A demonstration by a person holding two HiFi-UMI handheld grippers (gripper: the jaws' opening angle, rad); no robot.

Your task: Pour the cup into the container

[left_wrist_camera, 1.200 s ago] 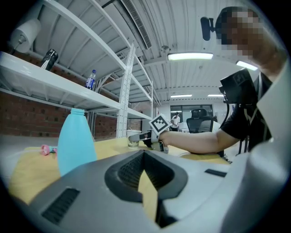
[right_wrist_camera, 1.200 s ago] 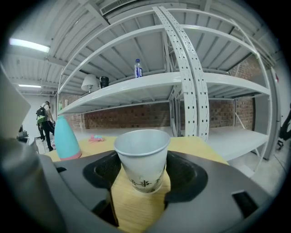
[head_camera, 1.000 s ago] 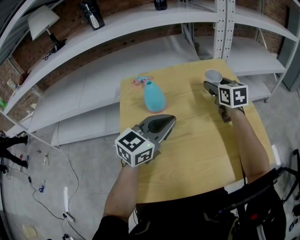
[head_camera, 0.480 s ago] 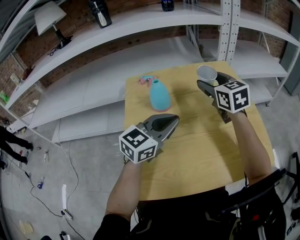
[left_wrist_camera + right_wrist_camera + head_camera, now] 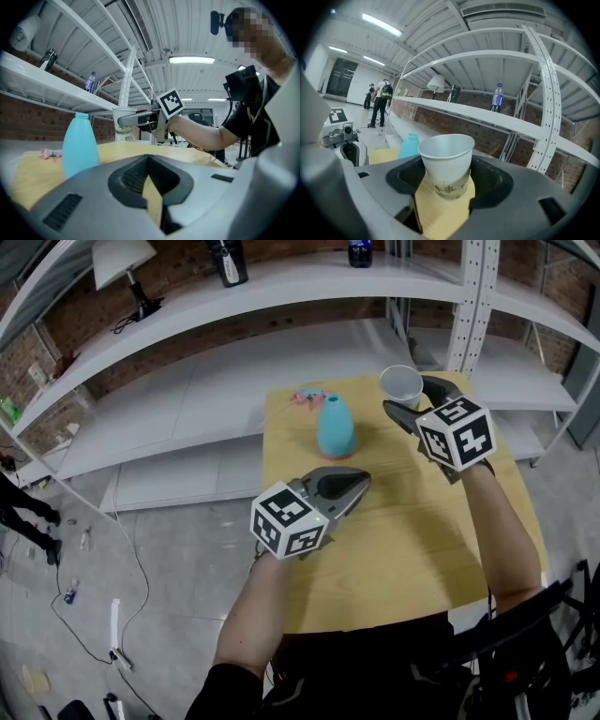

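Observation:
A white paper cup (image 5: 401, 385) is held upright above the wooden table (image 5: 403, 549), with my right gripper (image 5: 410, 405) shut on its lower part. In the right gripper view the cup (image 5: 446, 164) stands between the jaws of my right gripper (image 5: 445, 190), and its inside is hidden. The container, a light blue bottle (image 5: 335, 426) with a narrow open neck, stands left of the cup. My left gripper (image 5: 354, 486) hovers shut and empty just in front of the bottle (image 5: 79, 147). From there the cup (image 5: 123, 123) shows right of the bottle.
A small pink object (image 5: 307, 397) lies on the table's far left corner behind the bottle. White metal shelving (image 5: 281, 296) curves behind the table, with a post (image 5: 472, 306) near the cup. People stand far off on the floor (image 5: 379, 103).
My right gripper has carried the cup up and to the left, closer to the blue bottle. The left gripper has stayed shut in front of the bottle.

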